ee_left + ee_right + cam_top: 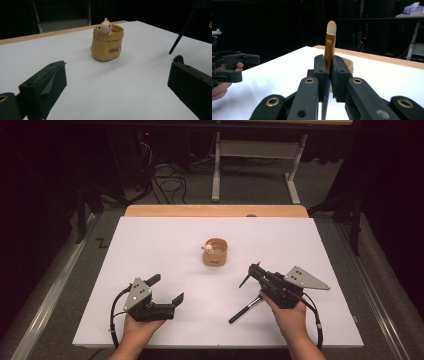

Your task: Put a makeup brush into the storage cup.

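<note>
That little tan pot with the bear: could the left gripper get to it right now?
Probably yes. The left gripper is open with nothing between its jaws, and bare white table lies between it and the pot. The right gripper, shut on a brush, stands off to the side.

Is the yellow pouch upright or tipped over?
Upright: the yellow pouch stands on its base on the white table, mouth up, small figure at the rim.

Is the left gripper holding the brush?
No, the left gripper is open and empty; the brush is clamped in the right gripper.
</note>
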The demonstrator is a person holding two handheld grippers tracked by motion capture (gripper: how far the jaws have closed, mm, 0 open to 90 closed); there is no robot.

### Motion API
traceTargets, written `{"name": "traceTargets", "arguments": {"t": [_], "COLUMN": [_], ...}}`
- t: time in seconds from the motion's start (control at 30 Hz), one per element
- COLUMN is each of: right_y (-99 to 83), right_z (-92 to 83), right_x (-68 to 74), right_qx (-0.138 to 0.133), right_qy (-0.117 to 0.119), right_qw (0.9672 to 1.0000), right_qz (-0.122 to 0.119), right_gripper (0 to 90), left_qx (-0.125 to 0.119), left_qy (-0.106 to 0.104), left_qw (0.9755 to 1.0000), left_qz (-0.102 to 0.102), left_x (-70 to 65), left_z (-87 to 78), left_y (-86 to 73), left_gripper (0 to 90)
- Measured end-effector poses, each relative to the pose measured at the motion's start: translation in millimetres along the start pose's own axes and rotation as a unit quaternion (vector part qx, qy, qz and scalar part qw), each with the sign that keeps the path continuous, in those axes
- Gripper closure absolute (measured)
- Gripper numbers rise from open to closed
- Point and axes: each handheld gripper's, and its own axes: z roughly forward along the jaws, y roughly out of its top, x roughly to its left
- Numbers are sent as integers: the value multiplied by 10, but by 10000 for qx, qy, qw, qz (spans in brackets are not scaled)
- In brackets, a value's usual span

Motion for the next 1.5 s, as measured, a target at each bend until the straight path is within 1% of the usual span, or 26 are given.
{"name": "traceTargets", "arguments": {"t": [0.1,0.2,0.33,0.43,0.53,0.57,0.67,0.8,0.93,0.97,1.03,1.1,1.2,1.3,1.5], "right_y": [0,0,6,16,25,37,56,82,128,153,173,180,198,205,225], "right_z": [4,9,23,47,66,98,148,193,264,300,333,350,433,478,595], "right_x": [-8,-19,-18,-25,-30,-41,-69,-111,-160,-184,-188,-191,-203,-206,-234], "right_qx": [-37,-31,-54,-60,-58,-25,-36,-33,-36,-57,-45,-43,-69,-70,-20], "right_qy": [-27,-43,-50,-30,-46,-89,-137,-147,-177,-148,-192,-183,-188,-195,-229], "right_qw": [10000,10000,10000,10000,10000,9999,9999,9999,9998,9998,9998,9998,9998,9998,9997], "right_qz": [-6,-24,-2,-41,-26,-62,-17,24,83,82,74,71,57,77,64], "right_gripper": [849,849,849,849,849,849,848,849,849,849,849,849,849,849,850], "left_qx": [27,19,115,73,-8,-10,-11,-31,-46,-45,-60,-56,-51,-64,-54], "left_qy": [-31,3,17,15,13,11,-32,-27,-59,-58,-60,-65,-68,-78,-112], "left_qw": [10000,10000,9999,10000,10000,10000,10000,10000,10000,10000,10000,10000,10000,9999,9999], "left_qz": [-43,2,56,42,21,14,47,52,29,21,2,9,16,9,24], "left_x": [18,20,27,25,29,31,36,43,51,51,51,53,59,61,44], "left_z": [-10,-17,-7,-17,-48,-55,-75,-86,-94,-97,-103,-108,-113,-115,-110], "left_y": [-49,-79,-119,-113,-96,-95,-92,-87,-87,-86,-86,-87,-88,-89,-94], "left_gripper": [2,1,1,1,2,2,2,2,4,4,4,4,6,6,10]}}
